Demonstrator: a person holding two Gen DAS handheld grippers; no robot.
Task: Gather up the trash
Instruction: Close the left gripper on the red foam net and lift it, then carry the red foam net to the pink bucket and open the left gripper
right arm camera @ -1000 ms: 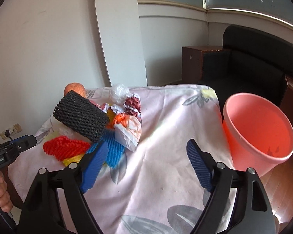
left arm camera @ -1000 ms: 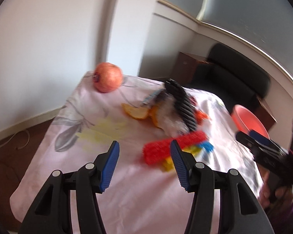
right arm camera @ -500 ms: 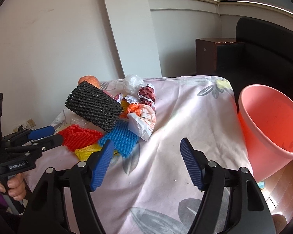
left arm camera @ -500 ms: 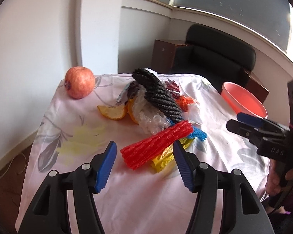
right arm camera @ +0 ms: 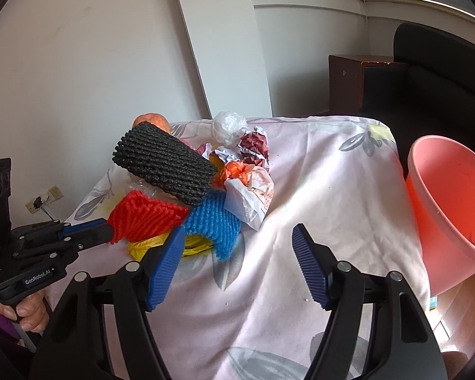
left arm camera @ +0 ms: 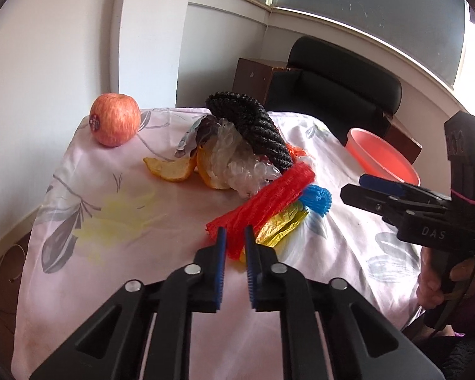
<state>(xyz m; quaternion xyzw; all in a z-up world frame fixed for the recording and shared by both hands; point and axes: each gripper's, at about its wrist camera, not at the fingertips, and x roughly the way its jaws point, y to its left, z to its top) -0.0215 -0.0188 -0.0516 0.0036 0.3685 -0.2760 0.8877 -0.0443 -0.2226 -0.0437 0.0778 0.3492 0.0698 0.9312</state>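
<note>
The left gripper, wide apart a moment ago, is closing on the near end of the red net, which lies against the trash pile on the cloth; its pads pinch the net's tip. The right gripper hangs open and empty over bare cloth. The bite looks shallow, so lift slowly, peeling the net from under the black net, then carry it to the pink bin.

White lettering "GenRobot.AI" marks the black plastic left gripper, lower left; "DAS" marks the black right gripper, at right.
</note>
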